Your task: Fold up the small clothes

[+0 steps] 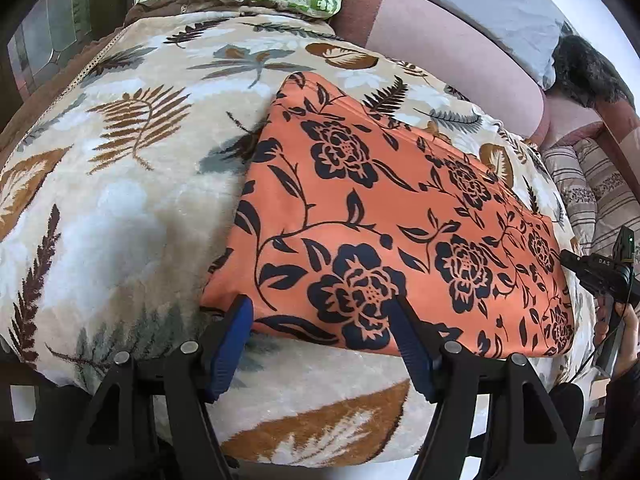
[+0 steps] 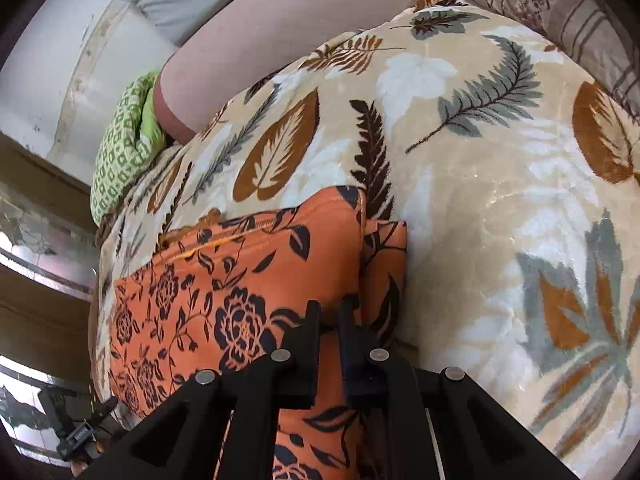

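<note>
The leaf-print blanket (image 1: 120, 208) carries my orange floral garment (image 1: 360, 208), folded flat near its front edge. If my right gripper (image 2: 329, 312), jaws narrowly parted around a raised fold at the garment's right edge, tugs sideways, the layers could slip apart. My left gripper (image 1: 320, 320) angles down, jaws wide over the near hem, pinching nothing.
</note>
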Demonstrator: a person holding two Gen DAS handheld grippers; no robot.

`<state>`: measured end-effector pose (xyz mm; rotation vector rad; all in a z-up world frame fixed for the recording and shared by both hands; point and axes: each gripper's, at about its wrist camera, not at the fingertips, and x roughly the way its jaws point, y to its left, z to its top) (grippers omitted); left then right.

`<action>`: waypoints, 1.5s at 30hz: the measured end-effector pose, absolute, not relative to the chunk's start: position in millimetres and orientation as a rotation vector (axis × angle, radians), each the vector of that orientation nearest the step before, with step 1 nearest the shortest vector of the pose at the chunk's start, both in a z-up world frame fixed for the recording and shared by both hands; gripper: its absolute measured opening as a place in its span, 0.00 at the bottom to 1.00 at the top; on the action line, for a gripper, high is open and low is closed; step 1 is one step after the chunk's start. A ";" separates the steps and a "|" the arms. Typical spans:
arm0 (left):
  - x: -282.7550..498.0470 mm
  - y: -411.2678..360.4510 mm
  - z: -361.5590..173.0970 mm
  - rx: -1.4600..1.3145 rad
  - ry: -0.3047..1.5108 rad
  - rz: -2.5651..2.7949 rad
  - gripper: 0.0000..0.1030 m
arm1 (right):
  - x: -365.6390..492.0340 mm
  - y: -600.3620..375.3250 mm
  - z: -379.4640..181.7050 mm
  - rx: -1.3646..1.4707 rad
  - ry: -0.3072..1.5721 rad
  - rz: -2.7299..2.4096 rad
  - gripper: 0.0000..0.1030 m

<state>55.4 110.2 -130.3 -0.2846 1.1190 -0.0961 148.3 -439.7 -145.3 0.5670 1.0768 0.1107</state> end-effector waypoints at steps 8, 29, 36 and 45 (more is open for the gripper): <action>65.9 111.9 -132.3 -0.297 1.118 -0.098 0.69 | 153.9 -444.8 -149.3 0.613 1.071 0.124 0.71; 69.9 110.1 -134.6 -0.289 1.118 -0.102 0.69 | 168.0 -427.7 -146.5 0.552 1.129 0.139 0.06; 72.4 114.9 -125.8 -0.271 1.086 -0.098 0.69 | 138.1 -427.6 -120.9 0.514 1.066 0.053 0.05; 88.4 137.3 -119.6 -0.282 1.061 -0.067 0.69 | 144.4 -429.2 -141.0 0.466 1.069 -0.016 0.05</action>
